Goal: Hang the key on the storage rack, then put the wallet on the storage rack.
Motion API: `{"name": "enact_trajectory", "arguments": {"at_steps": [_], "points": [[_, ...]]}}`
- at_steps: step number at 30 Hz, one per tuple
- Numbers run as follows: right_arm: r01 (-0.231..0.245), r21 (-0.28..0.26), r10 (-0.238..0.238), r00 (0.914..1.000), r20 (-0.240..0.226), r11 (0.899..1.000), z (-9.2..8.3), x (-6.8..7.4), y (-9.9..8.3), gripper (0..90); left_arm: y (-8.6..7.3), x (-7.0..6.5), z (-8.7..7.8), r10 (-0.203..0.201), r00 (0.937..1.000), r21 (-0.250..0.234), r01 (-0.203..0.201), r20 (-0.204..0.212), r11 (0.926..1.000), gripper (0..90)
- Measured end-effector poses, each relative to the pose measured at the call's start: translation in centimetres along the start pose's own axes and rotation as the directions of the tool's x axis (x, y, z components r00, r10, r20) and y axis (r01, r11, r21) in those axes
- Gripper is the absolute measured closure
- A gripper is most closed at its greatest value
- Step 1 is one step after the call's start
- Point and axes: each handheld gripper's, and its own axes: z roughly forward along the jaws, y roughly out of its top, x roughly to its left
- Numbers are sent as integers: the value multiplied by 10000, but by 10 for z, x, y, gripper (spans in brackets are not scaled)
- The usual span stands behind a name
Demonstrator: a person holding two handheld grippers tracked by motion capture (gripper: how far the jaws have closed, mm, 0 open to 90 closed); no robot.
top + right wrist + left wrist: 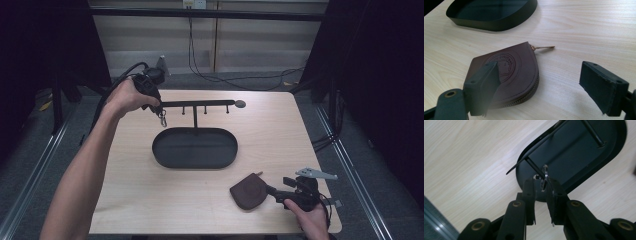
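Hanging at the rack [197, 104] end: key ring [545, 180], seemingly looped on a hook | left gripper [541, 186]: jaws slightly parted around ring, not pinching | right gripper [544, 82]: jaws spread wide over pouch [511, 72], one jaw above it | tray [165, 155] mid-table.

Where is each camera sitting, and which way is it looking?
High view: above the person's side, looking forward and down at the table; both forearms, left gripper and right gripper show.
Left gripper view: rides the left gripper, looking down past its jaws at a key ring on the rack's hook.
Right gripper view: rides the right gripper, looking low across the table at the brown pouch.
Shared: all three show the black oval tray.
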Motion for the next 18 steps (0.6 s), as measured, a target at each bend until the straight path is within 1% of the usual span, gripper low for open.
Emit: {"name": "enact_trajectory", "arguments": {"at_steps": [3, 5, 6, 7, 8, 10, 12, 15, 16, 17, 18], "points": [[40, -63, -40, 10000, 29, 10000, 0, 0, 0, 159, -8, 3, 0, -47, 9999, -358, 52, 127, 9993, 674], [35, -68, -34, 10000, 34, 10000, 0, 0, 0, 159, -14, 3, 0, 19, 9997, -657, -3, 242, 9978, 668], [32, -53, -32, 10000, 37, 10000, 0, 0, 0, 159, -17, 4, 0, -31, 9995, -746, 55, 330, 9972, 648], [33, -48, -33, 10000, 27, 10000, 0, 0, 0, 159, -21, 5, 0, -104, 9996, -847, 125, 255, 9963, 637], [40, -33, -40, 10000, 37, 10000, 0, 1, 0, 159, -24, 6, 0, -186, 9994, -922, 213, 304, 9955, 635], [73, -36, -73, 10000, 45, 10000, 0, 1, -1, 159, -31, 8, -2, -289, 9989, -1228, 333, 370, 9919, 615], [83, -53, -83, 10000, 44, 10000, -1, 1, -1, 160, -36, 8, -3, -205, 9987, -1426, 271, 476, 9894, 610], [40, -19, -40, 10000, 54, 10000, 0, 1, 0, 160, -44, 7, -4, -125, 9984, -1867, 226, 553, 9822, 579], [41, -15, -41, 10000, 61, 10000, 0, 1, 0, 160, -47, 8, -5, -180, 9982, -2141, 298, 568, 9764, 569], [59, -18, -59, 10000, 53, 10000, 0, 1, 0, 160, -50, 8, -5, -218, 9980, -2463, 356, 586, 9685, 568], [62, -20, -62, 10000, 55, 10000, 0, 1, 0, 160, -52, 8, -5, -313, 9977, -2684, 464, 602, 9622, 567]]}}
